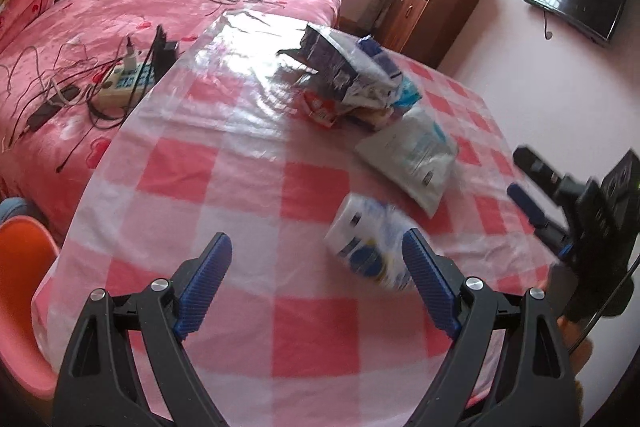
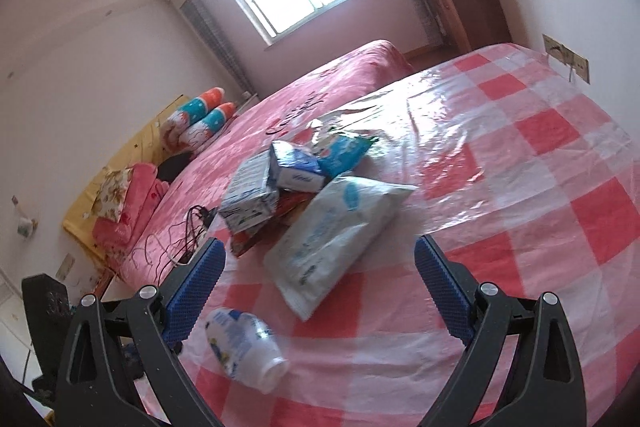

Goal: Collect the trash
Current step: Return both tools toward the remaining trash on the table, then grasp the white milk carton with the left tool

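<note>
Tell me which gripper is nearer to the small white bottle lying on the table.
Left. The left gripper has the bottle against its right finger; the right gripper hangs open farther off, with the bottle below its left finger.

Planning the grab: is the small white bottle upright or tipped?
Tipped. The small white bottle lies on its side on the checked tablecloth, its neck end pointing sideways.
</note>
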The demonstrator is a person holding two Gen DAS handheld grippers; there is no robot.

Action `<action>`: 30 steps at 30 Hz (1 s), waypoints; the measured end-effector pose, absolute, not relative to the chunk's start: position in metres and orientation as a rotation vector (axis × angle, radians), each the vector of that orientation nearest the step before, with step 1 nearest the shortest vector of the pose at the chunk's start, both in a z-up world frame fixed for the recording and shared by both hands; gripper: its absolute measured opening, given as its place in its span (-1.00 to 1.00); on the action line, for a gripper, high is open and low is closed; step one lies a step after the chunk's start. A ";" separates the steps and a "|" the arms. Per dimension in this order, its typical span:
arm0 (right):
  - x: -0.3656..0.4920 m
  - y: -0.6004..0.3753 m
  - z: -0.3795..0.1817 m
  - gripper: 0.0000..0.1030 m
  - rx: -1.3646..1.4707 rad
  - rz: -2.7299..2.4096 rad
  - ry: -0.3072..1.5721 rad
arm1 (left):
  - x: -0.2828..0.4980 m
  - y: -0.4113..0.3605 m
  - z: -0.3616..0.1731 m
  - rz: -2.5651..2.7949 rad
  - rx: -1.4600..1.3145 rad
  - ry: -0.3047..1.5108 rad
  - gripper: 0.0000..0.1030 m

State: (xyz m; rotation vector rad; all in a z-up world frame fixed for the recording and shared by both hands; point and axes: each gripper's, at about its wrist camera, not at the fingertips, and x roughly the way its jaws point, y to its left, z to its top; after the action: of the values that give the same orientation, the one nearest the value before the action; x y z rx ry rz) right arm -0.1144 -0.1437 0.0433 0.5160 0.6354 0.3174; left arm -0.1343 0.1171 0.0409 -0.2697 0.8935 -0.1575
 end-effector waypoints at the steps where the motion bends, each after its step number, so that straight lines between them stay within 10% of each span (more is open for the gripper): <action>1: -0.112 -0.148 0.041 0.83 0.523 0.311 0.640 | -0.130 0.114 0.044 -0.159 -0.264 0.889 0.70; 30: -0.094 -0.184 0.021 0.83 0.645 0.312 0.670 | 0.079 0.008 0.089 -0.127 -0.033 0.861 0.55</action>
State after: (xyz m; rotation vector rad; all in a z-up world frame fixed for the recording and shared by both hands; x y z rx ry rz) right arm -0.0935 -0.1842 0.0214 0.6449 0.6698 0.3124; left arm 0.0793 0.0078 0.0891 -0.0329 0.8611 -0.1272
